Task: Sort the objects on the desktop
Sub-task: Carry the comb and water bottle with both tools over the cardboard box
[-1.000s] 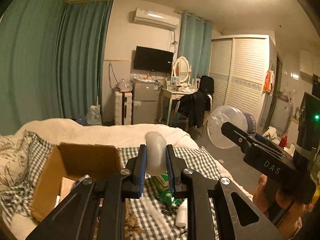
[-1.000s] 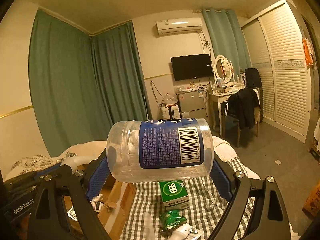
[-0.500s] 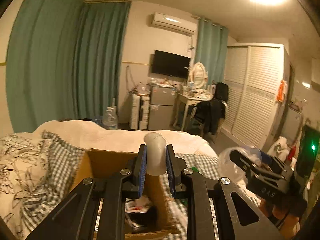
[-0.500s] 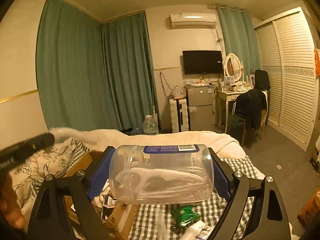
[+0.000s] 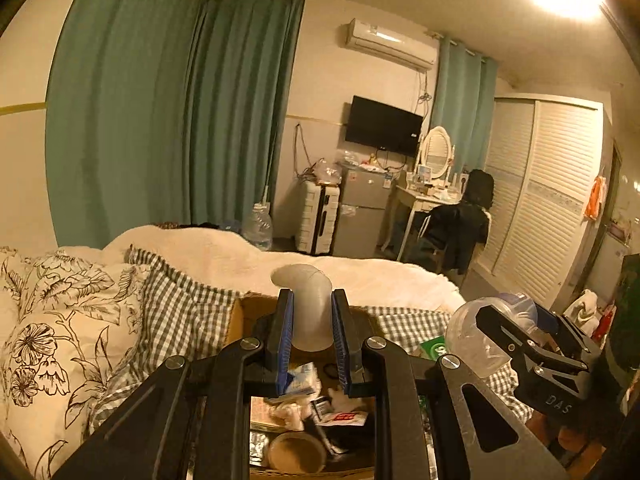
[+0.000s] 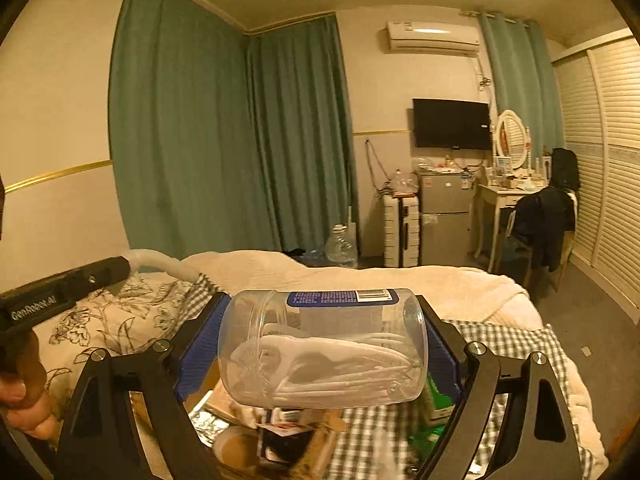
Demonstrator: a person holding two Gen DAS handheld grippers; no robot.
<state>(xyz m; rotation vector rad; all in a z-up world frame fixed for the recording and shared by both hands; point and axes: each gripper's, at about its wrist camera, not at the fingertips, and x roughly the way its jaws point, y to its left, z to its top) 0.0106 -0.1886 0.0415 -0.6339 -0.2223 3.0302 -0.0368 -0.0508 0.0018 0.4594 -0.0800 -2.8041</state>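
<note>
My left gripper [image 5: 311, 322] is shut on a pale translucent plastic lid [image 5: 308, 308] and holds it above the open cardboard box [image 5: 244, 316], which holds several small items. My right gripper [image 6: 320, 344] is shut on a clear plastic jar [image 6: 324, 348] with a blue label, held sideways, white plastic pieces inside. It hangs over the box's right edge [image 6: 320, 432]. The right gripper with the jar [image 5: 480, 336] shows at the right of the left wrist view. The left gripper [image 6: 60, 292] and the lid [image 6: 160, 262] show at the left of the right wrist view.
The box sits on a bed with a green checked cloth [image 6: 516, 344] and a floral pillow [image 5: 52, 340]. A green packet [image 6: 436, 404] lies on the cloth right of the box. A desk, chair and fridge stand at the far wall.
Both grippers have moved left, from above the checked cloth to over the cardboard box. The jar has turned so its label faces up. Both grips are unchanged.
</note>
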